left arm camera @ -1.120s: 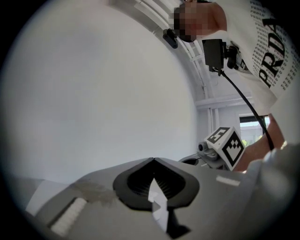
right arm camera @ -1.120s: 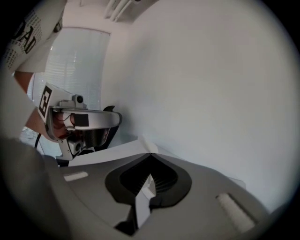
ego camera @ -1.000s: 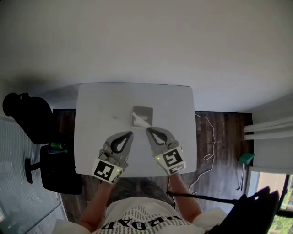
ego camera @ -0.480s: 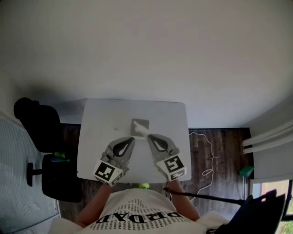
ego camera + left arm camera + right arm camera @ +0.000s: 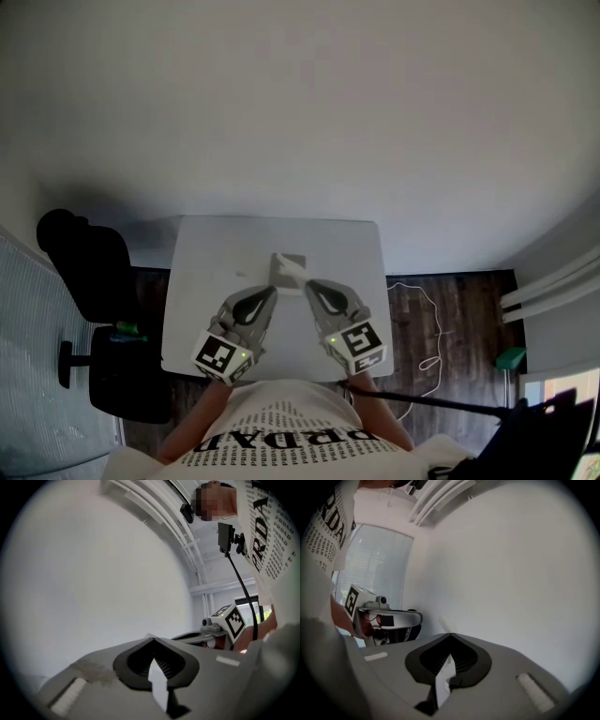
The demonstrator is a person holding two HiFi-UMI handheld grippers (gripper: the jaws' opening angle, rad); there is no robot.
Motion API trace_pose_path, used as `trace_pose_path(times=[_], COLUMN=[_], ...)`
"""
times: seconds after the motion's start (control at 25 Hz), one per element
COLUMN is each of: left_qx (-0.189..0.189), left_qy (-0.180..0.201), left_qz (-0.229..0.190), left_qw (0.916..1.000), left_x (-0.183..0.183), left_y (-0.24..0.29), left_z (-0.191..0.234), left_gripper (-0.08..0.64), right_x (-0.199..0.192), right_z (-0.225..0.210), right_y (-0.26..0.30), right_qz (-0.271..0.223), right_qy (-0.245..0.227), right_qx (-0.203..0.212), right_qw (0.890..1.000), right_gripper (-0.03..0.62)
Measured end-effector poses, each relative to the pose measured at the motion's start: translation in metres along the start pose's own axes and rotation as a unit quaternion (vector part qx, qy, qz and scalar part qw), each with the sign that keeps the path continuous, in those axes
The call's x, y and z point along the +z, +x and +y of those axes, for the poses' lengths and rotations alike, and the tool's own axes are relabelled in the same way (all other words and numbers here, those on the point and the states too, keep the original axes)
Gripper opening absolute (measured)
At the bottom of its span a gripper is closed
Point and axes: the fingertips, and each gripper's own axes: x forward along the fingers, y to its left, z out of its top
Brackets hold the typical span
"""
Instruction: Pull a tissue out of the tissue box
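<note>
A grey tissue box (image 5: 289, 262) stands in the middle of the white table (image 5: 202, 281). A white tissue (image 5: 296, 274) rises from its top toward the tips of my right gripper (image 5: 308, 284), which is shut on it. In the right gripper view the jaws (image 5: 450, 633) meet at their tips and a pale corner of the tissue (image 5: 444, 623) pokes out beyond them. My left gripper (image 5: 271, 291) hovers just left of the box with its jaws closed tip to tip (image 5: 152, 639) and nothing between them. Both grippers point about level, above the table's near half.
A black office chair (image 5: 80, 262) and a dark stool (image 5: 122, 367) stand left of the table. A white cable (image 5: 424, 314) lies on the dark wood floor at the right, near a green object (image 5: 512, 357). A small speck (image 5: 241, 275) lies on the table. The white wall is close behind.
Both grippers have risen from the table, the right one keeping hold of the tissue. The table and box now look smaller and farther below in the head view.
</note>
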Motion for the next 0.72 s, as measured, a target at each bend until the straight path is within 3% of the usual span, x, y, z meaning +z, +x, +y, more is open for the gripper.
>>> trace_pose_path(times=[0.4, 0.72], left_qx=[-0.009, -0.009], left_qy=[0.009, 0.004], left_qz=[-0.005, -0.001], left_qw=[0.9999, 1.0], left_x=[0.0024, 0.0025], left_y=[0.0019, 0.0034], left_z=[-0.0035, -0.0048], left_gripper=[-0.003, -0.003], right_x=[0.0044, 0.0088], right_z=[0.0021, 0.0036], right_y=[0.0018, -0.0004], right_qz=[-0.025, -0.014], right_qy=[-0.014, -0.005], right_qx=[0.003, -0.002], right_qw=[1.0, 1.0], right_gripper=[0.009, 0.009])
